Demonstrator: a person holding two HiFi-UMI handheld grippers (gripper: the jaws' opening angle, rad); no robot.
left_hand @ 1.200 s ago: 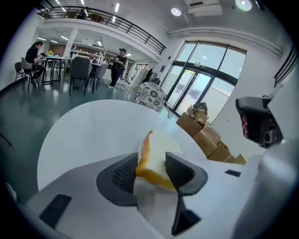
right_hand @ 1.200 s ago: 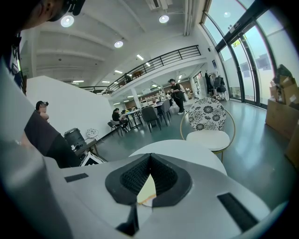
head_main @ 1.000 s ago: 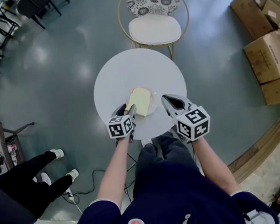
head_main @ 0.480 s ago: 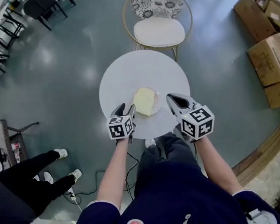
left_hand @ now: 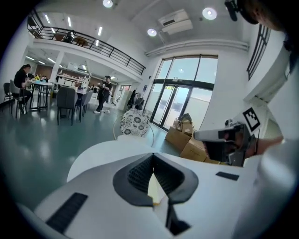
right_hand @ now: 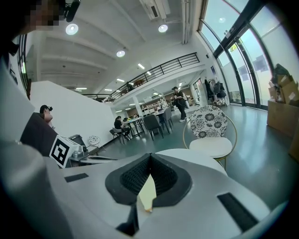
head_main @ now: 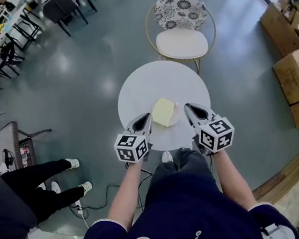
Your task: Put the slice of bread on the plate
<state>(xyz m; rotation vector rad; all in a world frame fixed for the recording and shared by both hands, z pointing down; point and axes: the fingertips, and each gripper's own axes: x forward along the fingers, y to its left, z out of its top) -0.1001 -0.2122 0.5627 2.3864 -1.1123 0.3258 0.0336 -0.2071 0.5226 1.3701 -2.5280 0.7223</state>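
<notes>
A pale yellow slice of bread lies flat on a small white plate at the near side of the round white table. My left gripper hovers just left of the plate with its jaws shut and nothing between them, apart from the bread. In the left gripper view the left gripper has its dark pads meeting at the tips. My right gripper is just right of the plate, also shut and empty. The right gripper shows the same closed pads in the right gripper view.
A chair with a floral back stands beyond the table. Cardboard boxes are stacked at the right. A person's legs reach in at the left. Dark chairs and tables stand at the far left.
The left gripper has let go of the bread's left edge, risen off the table and shut its jaws. The bread stays on the plate. The right gripper has hardly moved.
</notes>
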